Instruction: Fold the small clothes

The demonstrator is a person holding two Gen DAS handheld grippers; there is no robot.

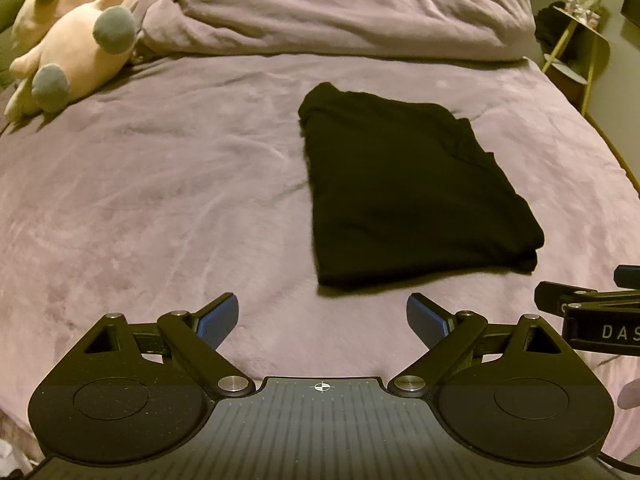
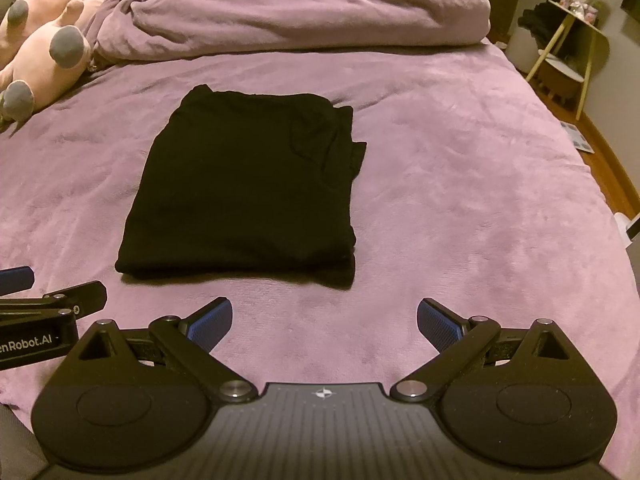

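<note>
A black garment [image 1: 408, 192] lies folded into a flat rectangle on the purple bedspread [image 1: 160, 200]; it also shows in the right wrist view [image 2: 244, 188]. My left gripper [image 1: 322, 320] is open and empty, hovering just short of the garment's near edge. My right gripper [image 2: 324, 324] is open and empty, also just short of the near edge, towards its right corner. The right gripper's side shows at the left wrist view's right edge [image 1: 592, 308]. The left gripper's side shows at the right wrist view's left edge [image 2: 48, 304].
A bunched purple duvet [image 1: 340, 12] lies across the far end of the bed. Pink plush toys [image 1: 76, 36] lie at the far left. A small side table [image 2: 568, 40] with items stands off the bed's far right corner.
</note>
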